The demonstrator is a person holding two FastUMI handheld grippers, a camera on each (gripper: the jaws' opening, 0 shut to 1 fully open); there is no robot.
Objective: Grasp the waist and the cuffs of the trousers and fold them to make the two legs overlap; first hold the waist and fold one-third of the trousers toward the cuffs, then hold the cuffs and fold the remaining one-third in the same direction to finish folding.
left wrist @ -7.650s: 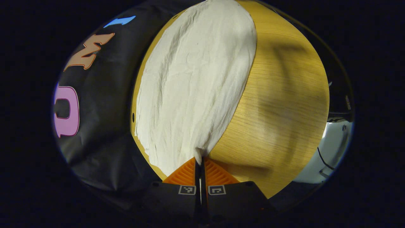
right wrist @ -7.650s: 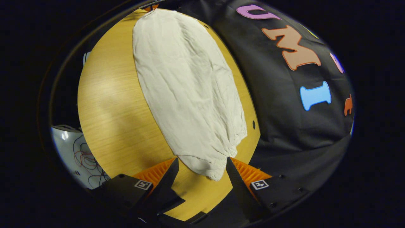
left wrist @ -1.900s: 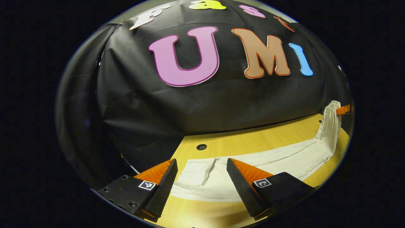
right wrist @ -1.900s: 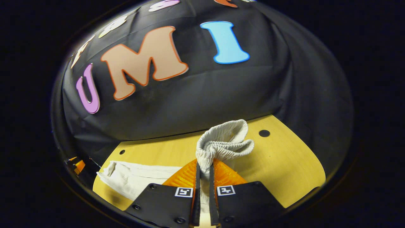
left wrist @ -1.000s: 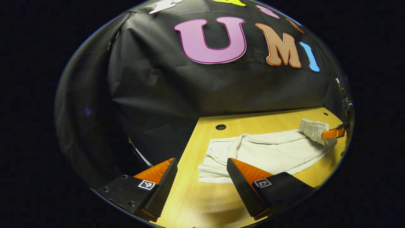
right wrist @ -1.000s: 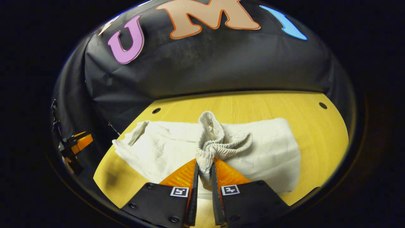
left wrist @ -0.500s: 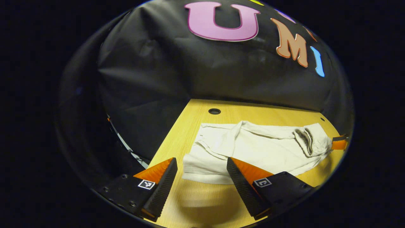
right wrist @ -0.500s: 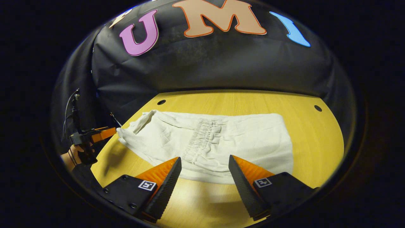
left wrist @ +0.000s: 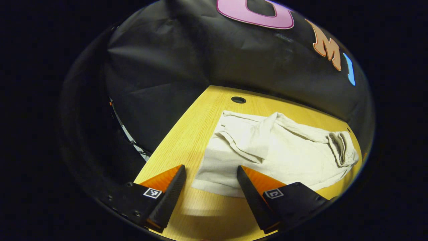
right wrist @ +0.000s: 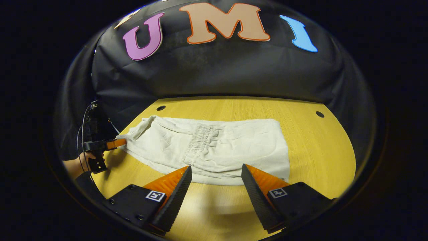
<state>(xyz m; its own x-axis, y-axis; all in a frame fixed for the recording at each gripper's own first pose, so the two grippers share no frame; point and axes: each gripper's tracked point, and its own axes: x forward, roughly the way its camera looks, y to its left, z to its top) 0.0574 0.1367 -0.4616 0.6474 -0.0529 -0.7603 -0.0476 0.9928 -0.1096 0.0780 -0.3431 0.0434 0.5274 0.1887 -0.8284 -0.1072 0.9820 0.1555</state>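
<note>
Left gripper (left wrist: 210, 179): my fingers stand wide apart, holding nothing, low over the table; the cuff end of the trousers lies just ahead, its near edge between and beyond my fingertips.
Right gripper (right wrist: 216, 179): my fingers are spread wide and empty; the folded cloth lies just ahead of them, apart from both.
Trousers (right wrist: 214, 147): pale, crumpled, flat on the table, waist folded over onto the legs.
Waistband (right wrist: 199, 142): gathered elastic strip, straight ahead of my right gripper, near the middle of the cloth; from my left gripper it lies at the far right end (left wrist: 339, 152).
Cuffs (left wrist: 230, 134): rumpled, ahead of my left gripper.
Table (right wrist: 311, 147): wooden top, bare to the right of the cloth.
Hand (right wrist: 85, 157): seen far left from my right gripper, holding my left gripper beside the cuff end.
</note>
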